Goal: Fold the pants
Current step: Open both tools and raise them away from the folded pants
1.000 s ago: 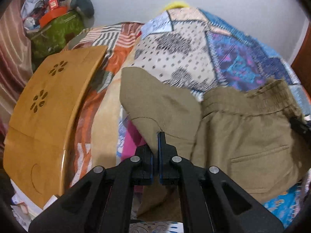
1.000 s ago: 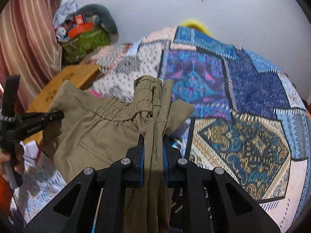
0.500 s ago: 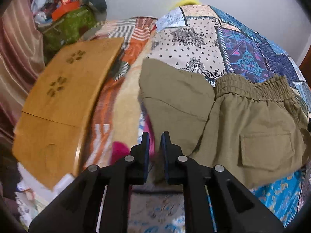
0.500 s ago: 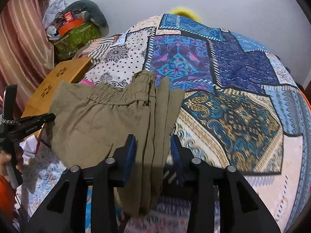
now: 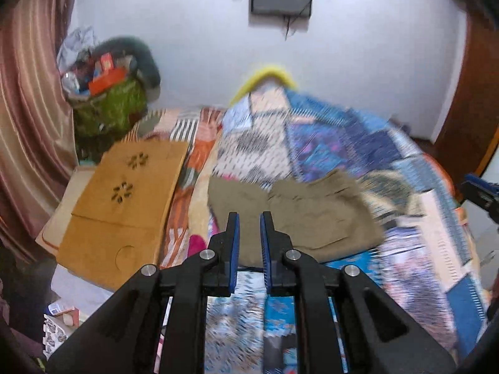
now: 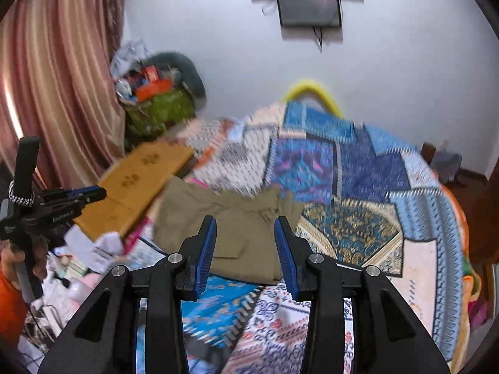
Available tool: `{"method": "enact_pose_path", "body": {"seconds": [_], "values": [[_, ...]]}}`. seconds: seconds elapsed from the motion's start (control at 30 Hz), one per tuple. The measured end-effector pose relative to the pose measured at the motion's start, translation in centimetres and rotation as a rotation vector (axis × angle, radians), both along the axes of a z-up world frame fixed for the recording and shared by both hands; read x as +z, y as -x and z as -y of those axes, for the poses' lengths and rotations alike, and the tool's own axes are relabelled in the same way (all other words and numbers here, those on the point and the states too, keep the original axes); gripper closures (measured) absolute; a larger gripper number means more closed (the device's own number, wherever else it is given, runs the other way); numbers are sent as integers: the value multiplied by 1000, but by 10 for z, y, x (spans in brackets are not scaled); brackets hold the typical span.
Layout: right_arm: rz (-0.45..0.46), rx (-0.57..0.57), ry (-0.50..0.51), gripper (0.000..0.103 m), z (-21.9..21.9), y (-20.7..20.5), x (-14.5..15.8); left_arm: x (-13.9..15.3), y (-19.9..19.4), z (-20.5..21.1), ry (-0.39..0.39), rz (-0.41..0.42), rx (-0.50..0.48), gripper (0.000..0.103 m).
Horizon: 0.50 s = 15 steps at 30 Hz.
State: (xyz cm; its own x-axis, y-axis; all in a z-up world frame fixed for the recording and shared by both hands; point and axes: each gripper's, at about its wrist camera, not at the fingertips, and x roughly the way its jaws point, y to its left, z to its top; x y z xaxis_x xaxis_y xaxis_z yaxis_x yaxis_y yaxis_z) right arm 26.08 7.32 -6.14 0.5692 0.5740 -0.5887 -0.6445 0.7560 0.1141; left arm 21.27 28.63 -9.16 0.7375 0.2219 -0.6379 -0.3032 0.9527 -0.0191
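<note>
On the bed (image 5: 414, 187), folded pants (image 5: 296, 215) lie flat.
Both tools, left tool (image 5: 249, 233) and right tool (image 6: 245, 243), hang open above them, holding nothing; maybe one more fold.

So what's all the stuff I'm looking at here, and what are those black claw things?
pants: one, khaki, folded flat on the bed
bedspread: one, blue and cream patchwork, covering the bed
wooden board: one, tan, with flower cut-outs, left of the pants
green bag: one, stuffed with clutter, by the far wall
curtain: one, pink striped, far left
yellow thing: one, behind the bed, unclear what
screen: one, dark, on the wall
left gripper: black with blue pads, open, empty
right gripper: same, open, empty
hand: one, holding the left gripper
</note>
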Motion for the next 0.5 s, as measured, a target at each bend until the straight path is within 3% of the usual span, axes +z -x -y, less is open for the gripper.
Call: {"method": "enact_pose_path", "body": {"seconds": [0.17, 0.33, 0.43, 0.5], "values": [[118, 25, -74, 68, 19, 55, 46, 58, 66, 45, -52, 152, -22, 90], [228, 59, -136, 68, 37, 112, 80, 92, 123, 83, -81, 273, -67, 90], [286, 76, -162, 68, 47, 143, 90, 100, 149, 103, -112, 331, -82, 82], [316, 77, -175, 68, 53, 159, 92, 104, 171, 122, -136, 377, -85, 70]]}}
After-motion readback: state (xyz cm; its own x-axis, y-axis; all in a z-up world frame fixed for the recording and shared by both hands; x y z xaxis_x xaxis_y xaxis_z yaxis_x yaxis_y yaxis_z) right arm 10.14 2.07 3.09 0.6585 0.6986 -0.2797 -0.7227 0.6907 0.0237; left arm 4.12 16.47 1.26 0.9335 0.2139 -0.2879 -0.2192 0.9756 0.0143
